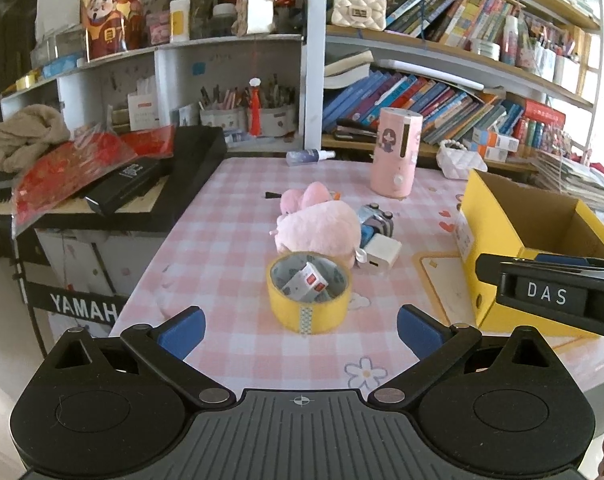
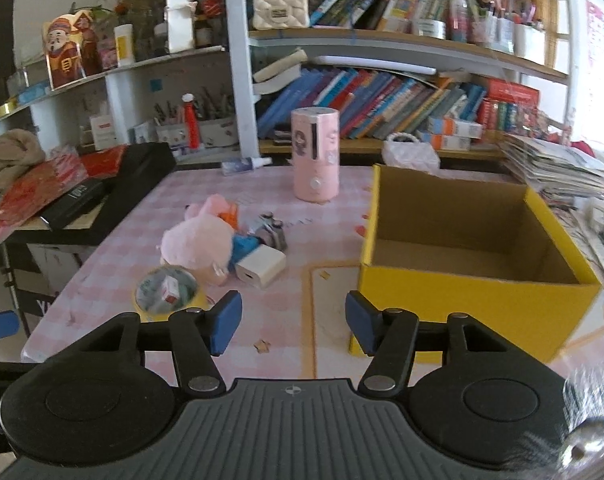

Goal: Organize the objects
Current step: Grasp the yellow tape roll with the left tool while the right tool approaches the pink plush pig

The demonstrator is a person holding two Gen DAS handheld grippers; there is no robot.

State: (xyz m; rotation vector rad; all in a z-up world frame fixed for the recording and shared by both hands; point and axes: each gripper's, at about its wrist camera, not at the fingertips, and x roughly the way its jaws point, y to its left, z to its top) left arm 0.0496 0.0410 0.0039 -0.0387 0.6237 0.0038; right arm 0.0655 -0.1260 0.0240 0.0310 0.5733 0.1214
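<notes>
Both claws stood apart and empty, the left gripper (image 1: pixel 300 330) lined up on the tape roll (image 1: pixel 308 293) near the table's (image 1: pixel 229 216) front edge, so I judged it best to straddle the rim squarely before carrying it to the yellow box (image 2: pixel 474 280) beside the right gripper (image 2: pixel 293 322).

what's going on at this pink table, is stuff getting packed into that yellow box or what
A person holds a two-finger gripper in each hand; both are open and holding nothing. The left gripper faces the yellow tape roll, which has a small white box inside. Behind it lie a pink plush toy and a white charger. The right gripper hovers by the yellow cardboard box, whose visible interior is empty. Nothing seems packed yet.
</notes>
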